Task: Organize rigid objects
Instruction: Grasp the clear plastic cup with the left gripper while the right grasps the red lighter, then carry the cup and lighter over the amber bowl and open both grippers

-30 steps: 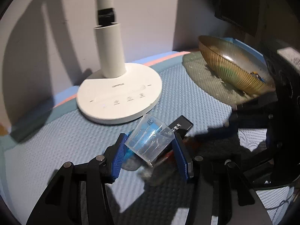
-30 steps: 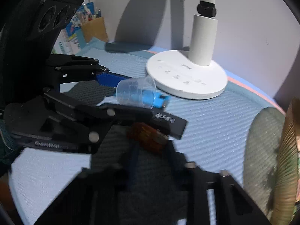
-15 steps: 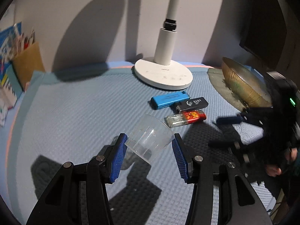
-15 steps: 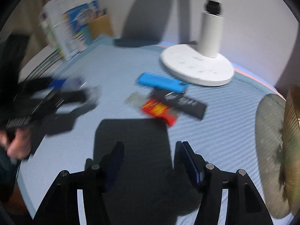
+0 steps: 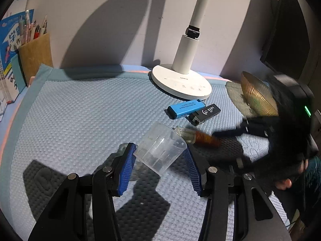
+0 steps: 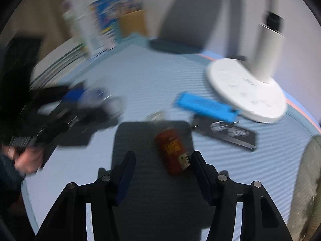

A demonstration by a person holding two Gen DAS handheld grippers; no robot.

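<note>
From the left wrist, the left gripper still clenched the clear cup, now pulled back from the blue and black drives. From the right wrist, the right gripper, recently shut, was closing around the red drive, not yet pinching; next for the cup, probably.

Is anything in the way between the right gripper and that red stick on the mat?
Nothing visible. The red USB stick already lies between the closing jaws of the right gripper, close to one pad, with only bare blue mat around it. The blue stick and black stick lie farther off.
</note>
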